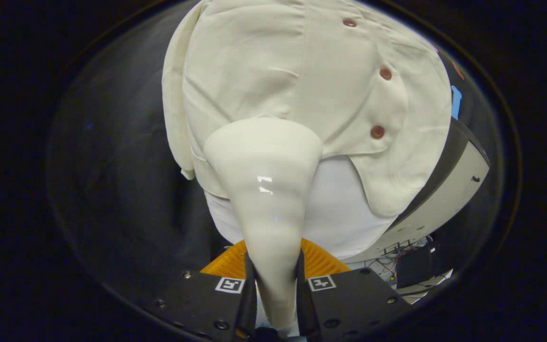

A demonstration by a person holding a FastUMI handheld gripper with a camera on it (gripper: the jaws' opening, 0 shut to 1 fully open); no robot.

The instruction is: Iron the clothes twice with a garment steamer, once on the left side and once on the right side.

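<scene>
My gripper [276, 280] is shut on the neck of a glossy cream garment steamer [266, 180], both fingers pressing its narrow handle. The steamer widens ahead of the fingers into a broad head that rests against the lower left half of a cream button-up shirt [254, 71]. The shirt hangs upright with three brown buttons [385, 73] running down its placket to the right of the steamer head. A white underlayer [335, 209] shows below the shirt's hem, behind the steamer.
Dark booth cloth [121, 156] hangs left of the shirt. To the right stands a pale panel with a black edge [449, 190], with wires and a black box [411, 266] at its foot.
</scene>
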